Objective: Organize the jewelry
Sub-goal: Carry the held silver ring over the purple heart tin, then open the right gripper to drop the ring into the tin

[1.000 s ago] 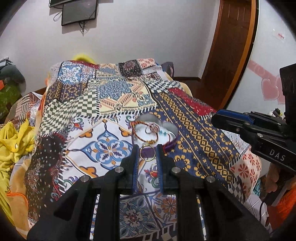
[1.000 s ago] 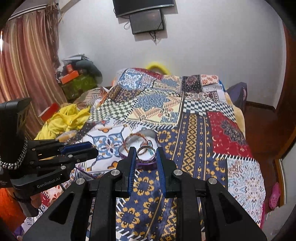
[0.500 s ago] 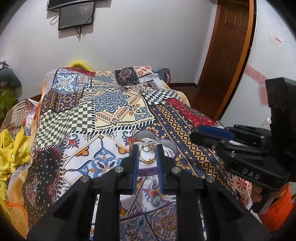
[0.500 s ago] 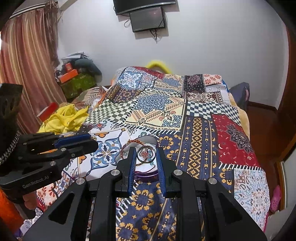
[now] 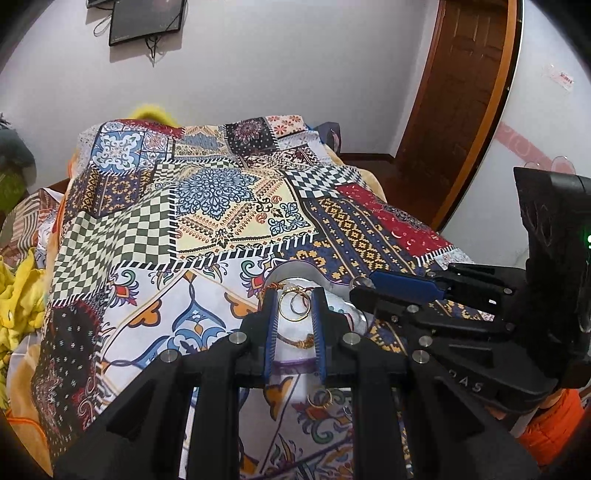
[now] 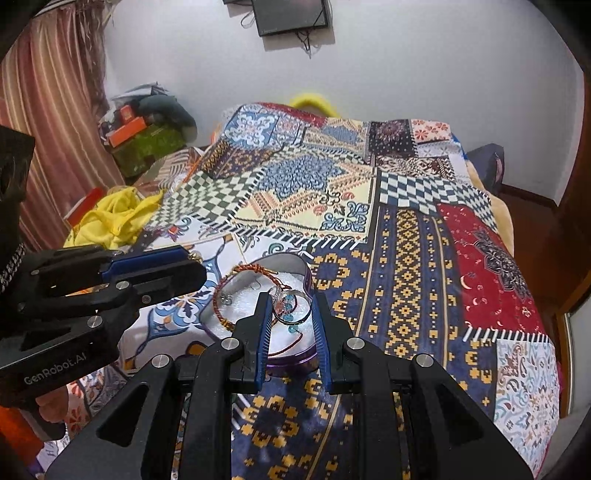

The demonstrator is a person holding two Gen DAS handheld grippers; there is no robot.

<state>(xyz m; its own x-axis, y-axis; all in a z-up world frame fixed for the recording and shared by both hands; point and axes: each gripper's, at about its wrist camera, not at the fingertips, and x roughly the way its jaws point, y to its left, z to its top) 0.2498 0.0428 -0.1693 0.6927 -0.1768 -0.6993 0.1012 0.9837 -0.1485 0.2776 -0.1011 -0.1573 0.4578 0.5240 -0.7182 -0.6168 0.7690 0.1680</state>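
Observation:
A heart-shaped tin (image 6: 291,261) with a white lining lies on the patchwork bedspread (image 6: 406,266); its rim also shows in the left wrist view (image 5: 295,266). A red braided bracelet (image 6: 221,314) lies in it. My left gripper (image 5: 294,295) is shut on a gold ring (image 5: 293,306) and holds it over the tin. My right gripper (image 6: 290,297) is shut on a silver ring (image 6: 291,307) with blue beads over the tin's right side. A gold chain (image 5: 295,341) lies in the tin. Small gold rings (image 5: 319,398) lie on the bedspread near me.
A yellow cloth (image 6: 110,218) lies at the bed's left edge. A pile of boxes and clothes (image 6: 147,129) stands by the curtain. A wooden door (image 5: 454,92) is at the right. A dark screen (image 6: 291,14) hangs on the far wall.
Both grippers have moved forward, closer to the tin, each with its ring still held. The tin now fills more of both views.

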